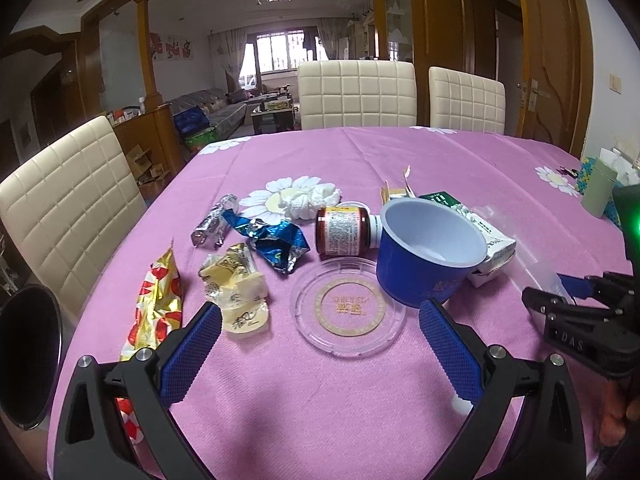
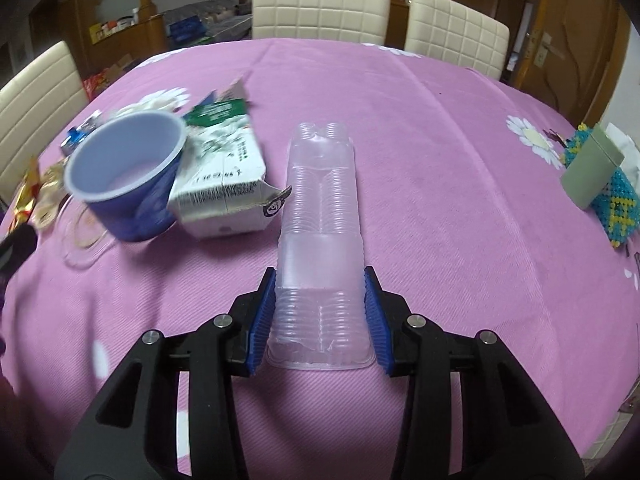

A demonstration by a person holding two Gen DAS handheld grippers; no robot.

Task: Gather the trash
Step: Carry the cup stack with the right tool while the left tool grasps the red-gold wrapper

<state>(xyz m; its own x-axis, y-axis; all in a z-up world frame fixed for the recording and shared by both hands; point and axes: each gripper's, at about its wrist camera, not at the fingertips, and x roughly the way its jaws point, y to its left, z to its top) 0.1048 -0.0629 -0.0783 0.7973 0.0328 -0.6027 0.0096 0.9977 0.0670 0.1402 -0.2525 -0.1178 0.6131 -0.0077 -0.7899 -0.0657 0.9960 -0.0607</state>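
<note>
A long clear ribbed plastic container (image 2: 322,200) lies on the pink tablecloth (image 2: 460,220), and my right gripper (image 2: 320,304) is shut on its near end, blue pads against both sides. To its left lie a blue cup (image 2: 128,176) on its side and a white-green carton (image 2: 224,184). My left gripper (image 1: 320,344) hovers open over the cloth, just short of a clear round lid (image 1: 348,312). Beyond it lie a brown bottle (image 1: 342,232), a blue foil wrapper (image 1: 276,244), a silver wrapper (image 1: 214,224), a yellow wrapper (image 1: 236,284) and a red-gold wrapper (image 1: 158,304).
A dark round bin (image 1: 28,356) stands off the table's left edge. Cream chairs (image 1: 356,92) ring the table. A beaded box (image 2: 612,204) with a green container (image 2: 592,168) sits at the right edge. A crumpled white tissue (image 1: 316,198) lies farther back.
</note>
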